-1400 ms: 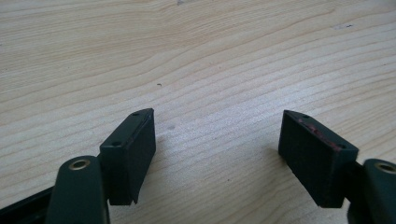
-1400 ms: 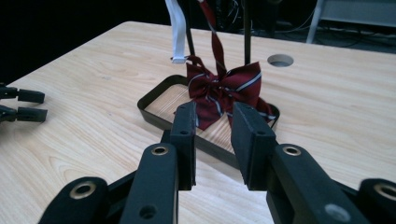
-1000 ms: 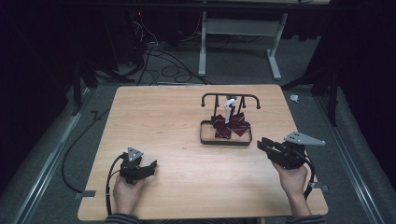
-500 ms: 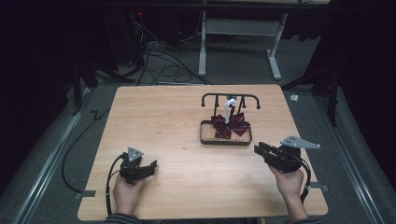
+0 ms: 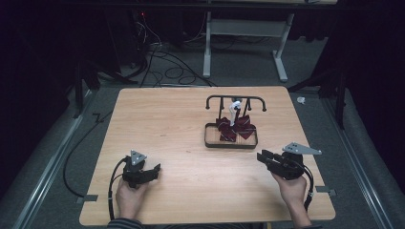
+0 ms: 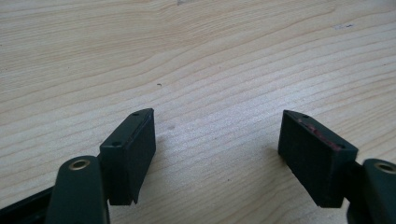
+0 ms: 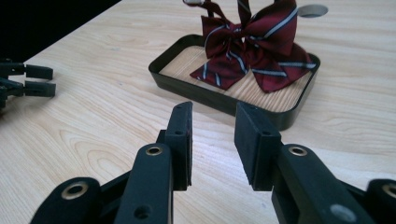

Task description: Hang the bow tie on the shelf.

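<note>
You are holding the right gripper [image 5: 267, 159] low over the table [image 5: 162, 119], aimed at the near long wall of the tray [image 7: 219, 101]. Its jaws are standing apart with a narrow gap between them and are gripping nothing; that gap would suit a thin fold of cloth, not the tray wall.

The bow ties [image 7: 254, 49], dark red with pale stripes, are lying in the tray just ahead of the right fingertips [image 7: 183, 122], slightly to their right in the right gripper view. They are apart from the jaws, with the tray wall between. A strap is running up from them to the small rack [image 5: 235, 100] standing at the far side of the tray, beyond the fingertips, probably so the ties hang in reach.

You are resting the left gripper [image 5: 152, 171] near the table's front edge, well apart from the tray. Its jaws are spread wide over bare wood, holding nothing. It is probably parked there to keep the approach line free for the right gripper.
</note>
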Action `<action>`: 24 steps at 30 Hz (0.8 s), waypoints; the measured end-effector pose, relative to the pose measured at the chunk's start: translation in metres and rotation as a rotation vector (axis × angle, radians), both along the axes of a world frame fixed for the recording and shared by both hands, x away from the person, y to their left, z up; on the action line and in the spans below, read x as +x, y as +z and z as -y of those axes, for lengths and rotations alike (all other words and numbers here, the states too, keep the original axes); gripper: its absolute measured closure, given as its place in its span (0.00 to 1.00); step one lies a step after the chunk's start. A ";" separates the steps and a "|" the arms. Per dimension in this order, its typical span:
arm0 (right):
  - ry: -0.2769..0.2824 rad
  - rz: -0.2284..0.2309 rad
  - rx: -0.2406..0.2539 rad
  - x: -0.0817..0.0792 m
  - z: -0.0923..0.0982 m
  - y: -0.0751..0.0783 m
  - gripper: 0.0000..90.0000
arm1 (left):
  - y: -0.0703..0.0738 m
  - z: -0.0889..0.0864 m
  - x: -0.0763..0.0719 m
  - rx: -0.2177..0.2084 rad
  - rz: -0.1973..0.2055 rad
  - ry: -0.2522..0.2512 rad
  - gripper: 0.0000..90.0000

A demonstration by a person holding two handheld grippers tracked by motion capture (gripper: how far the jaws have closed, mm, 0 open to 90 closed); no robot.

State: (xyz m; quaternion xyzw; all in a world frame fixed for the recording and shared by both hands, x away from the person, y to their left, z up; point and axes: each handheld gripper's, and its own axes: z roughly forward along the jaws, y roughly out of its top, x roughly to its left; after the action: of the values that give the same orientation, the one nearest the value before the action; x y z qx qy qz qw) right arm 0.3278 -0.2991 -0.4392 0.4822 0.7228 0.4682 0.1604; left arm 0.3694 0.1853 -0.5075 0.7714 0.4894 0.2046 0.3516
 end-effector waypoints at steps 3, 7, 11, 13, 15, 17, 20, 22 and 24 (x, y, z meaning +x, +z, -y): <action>-0.001 -0.011 -0.001 0.000 -0.002 -0.005 0.77 | 0.000 0.000 0.000 0.001 0.000 0.000 0.31; 0.001 -0.014 -0.009 0.002 -0.005 -0.010 0.77 | 0.000 0.000 0.000 0.001 0.000 0.000 0.31; 0.003 -0.021 -0.016 0.003 -0.008 -0.015 0.77 | 0.000 0.000 0.000 0.001 0.000 0.000 0.31; 0.001 -0.030 -0.015 0.004 -0.010 -0.017 0.77 | 0.000 0.000 0.000 0.001 0.000 0.000 0.31; 0.002 -0.033 -0.022 0.005 -0.012 -0.020 0.77 | 0.000 0.000 0.000 0.001 0.000 0.000 0.31; 0.002 -0.036 -0.033 0.006 -0.014 -0.022 0.77 | 0.000 0.000 0.000 0.001 0.000 0.000 0.31; -0.001 -0.039 -0.032 0.007 -0.016 -0.025 0.77 | 0.000 0.000 0.000 0.002 0.000 0.000 0.31; 0.000 -0.045 -0.033 0.008 -0.017 -0.027 0.77 | 0.000 0.000 0.000 0.001 0.000 0.000 0.31; -0.002 -0.048 -0.042 0.009 -0.018 -0.029 0.77 | 0.000 0.000 0.000 0.001 0.000 0.000 0.31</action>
State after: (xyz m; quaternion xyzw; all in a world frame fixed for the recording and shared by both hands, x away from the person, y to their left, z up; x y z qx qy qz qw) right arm 0.3372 -0.2806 -0.4679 0.4904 0.7356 0.4414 0.1535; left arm 0.3694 0.1852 -0.5075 0.7716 0.4891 0.2049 0.3513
